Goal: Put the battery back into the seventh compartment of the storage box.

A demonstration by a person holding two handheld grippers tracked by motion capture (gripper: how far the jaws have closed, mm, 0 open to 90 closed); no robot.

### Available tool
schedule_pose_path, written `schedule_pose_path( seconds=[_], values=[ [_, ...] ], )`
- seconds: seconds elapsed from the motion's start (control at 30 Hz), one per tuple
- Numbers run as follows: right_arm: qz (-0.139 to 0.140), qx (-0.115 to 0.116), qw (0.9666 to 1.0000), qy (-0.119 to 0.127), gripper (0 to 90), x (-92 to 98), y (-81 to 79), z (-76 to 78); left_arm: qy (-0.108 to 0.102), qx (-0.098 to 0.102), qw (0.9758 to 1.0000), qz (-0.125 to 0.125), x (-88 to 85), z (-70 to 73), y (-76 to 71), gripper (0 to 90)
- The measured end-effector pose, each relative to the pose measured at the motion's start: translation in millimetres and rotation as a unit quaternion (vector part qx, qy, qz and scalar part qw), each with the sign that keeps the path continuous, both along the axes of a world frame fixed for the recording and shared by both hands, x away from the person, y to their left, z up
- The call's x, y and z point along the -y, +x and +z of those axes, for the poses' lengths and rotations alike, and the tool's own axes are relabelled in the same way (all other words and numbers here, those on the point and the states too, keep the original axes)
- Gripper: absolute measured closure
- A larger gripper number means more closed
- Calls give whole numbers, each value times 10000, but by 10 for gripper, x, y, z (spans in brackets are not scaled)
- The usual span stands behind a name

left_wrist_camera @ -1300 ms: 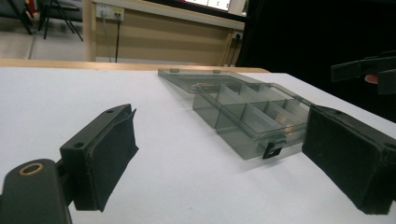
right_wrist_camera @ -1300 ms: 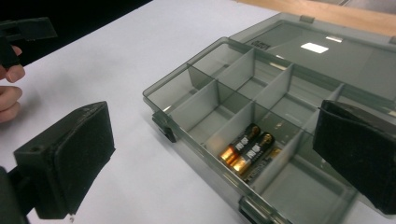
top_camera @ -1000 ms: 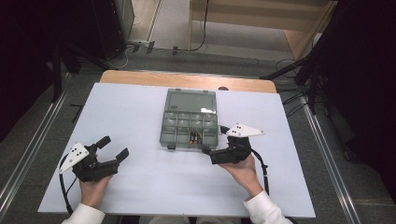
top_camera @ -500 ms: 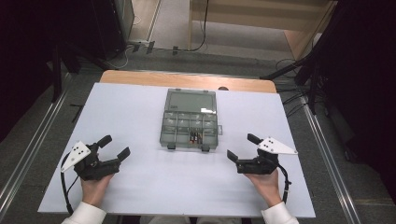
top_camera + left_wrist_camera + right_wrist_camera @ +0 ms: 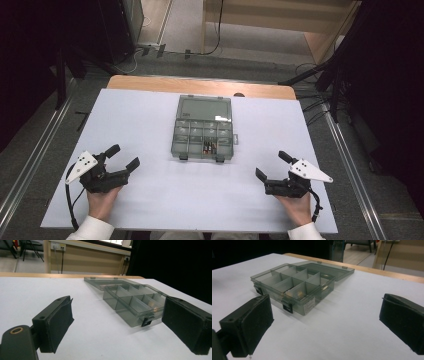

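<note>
While both of my grippers rested near my edge of the white table (image 5: 150, 107), the grey compartment box (image 5: 204, 131) sat in the middle of it, well apart from either tool. My left gripper (image 5: 125, 157) lay at the near left with its jaws spread wide and nothing between them; in the left gripper view the box (image 5: 135, 302) showed between the two black pads, farther off. My right gripper (image 5: 271, 165) lay at the near right, likewise wide open and empty, and the right gripper view looked across bare table at the box (image 5: 294, 287).

The box stood open, its lid (image 5: 206, 108) folded flat on the table behind it. One compartment at the near row held some small items (image 5: 209, 146), dark with a touch of orange; I could not tell what they were. The other compartments looked empty, as far as the pictures showed. I judged that the filling was probably finished or paused, with the lid yet to be swung over and the two front latches (image 5: 287, 306) yet to be snapped shut.

Nothing on the table stood between my grippers and the box. Beyond the far edge were a wooden strip (image 5: 200, 86), cables on the floor (image 5: 150, 50) and dark equipment, all well clear of the work.
</note>
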State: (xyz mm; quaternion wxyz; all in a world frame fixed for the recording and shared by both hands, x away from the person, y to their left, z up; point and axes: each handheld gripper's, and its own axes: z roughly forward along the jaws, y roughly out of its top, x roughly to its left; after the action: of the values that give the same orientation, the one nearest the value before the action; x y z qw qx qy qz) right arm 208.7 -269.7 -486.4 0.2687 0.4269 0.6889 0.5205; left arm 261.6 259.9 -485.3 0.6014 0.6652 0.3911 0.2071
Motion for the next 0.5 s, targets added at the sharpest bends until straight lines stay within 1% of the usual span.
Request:
schedule_pose_path(
  seconds=[0.07,0.17,0.33,0.43,0.5],
  values=[
    [-31,47,10000,-61,0,7,-34,-9,0,2,10000,-1,4,0,3,96],
    [-106,103,9999,-72,0,30,-78,-29,-3,-2,10000,-1,6,0,4,96],
    [-214,118,9996,111,0,121,-136,-60,1,-2,10000,-2,6,-1,7,96],
    [-291,149,9992,236,0,154,-133,-62,6,2,10000,-7,11,-1,10,96],
    [-345,122,9990,262,0,155,-122,-67,25,1,10000,-9,11,-1,10,96]
  ],
)
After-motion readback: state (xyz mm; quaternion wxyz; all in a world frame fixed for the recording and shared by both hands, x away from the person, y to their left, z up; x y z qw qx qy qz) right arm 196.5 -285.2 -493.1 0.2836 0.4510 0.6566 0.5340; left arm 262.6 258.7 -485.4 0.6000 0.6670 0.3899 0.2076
